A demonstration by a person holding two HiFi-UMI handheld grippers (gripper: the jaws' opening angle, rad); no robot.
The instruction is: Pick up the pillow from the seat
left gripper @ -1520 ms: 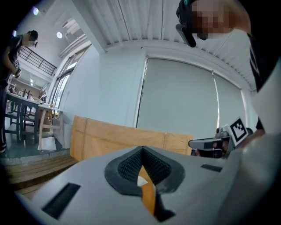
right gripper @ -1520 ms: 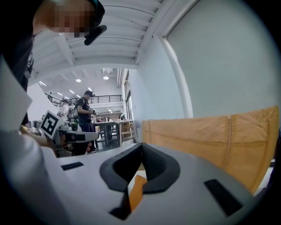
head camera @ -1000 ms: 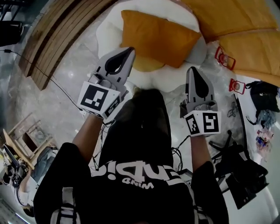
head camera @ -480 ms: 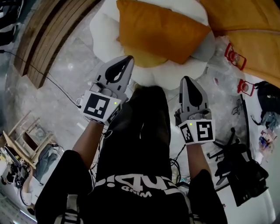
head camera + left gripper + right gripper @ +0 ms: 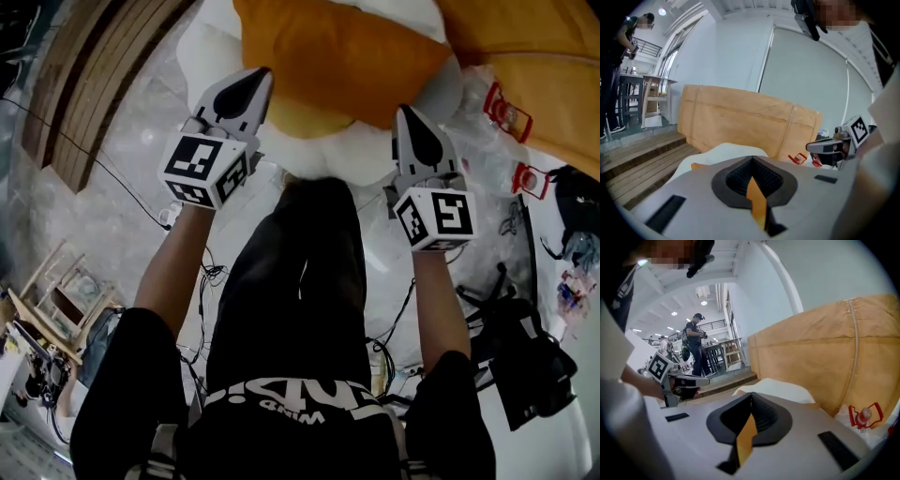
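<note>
Plainly orange pillow (image 5: 347, 52), plump, on white seat (image 5: 361, 155)

A white puffy seat (image 5: 361, 157) stands on the grey marble floor (image 5: 103, 202); an orange pillow (image 5: 337, 52) lies on it.

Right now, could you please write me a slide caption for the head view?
Both shut, the left gripper and right gripper point at the orange pillow on the white seat.

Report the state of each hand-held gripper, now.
Left hand-held gripper: closed, holding nothing.
Right hand-held gripper: closed, holding nothing.
</note>
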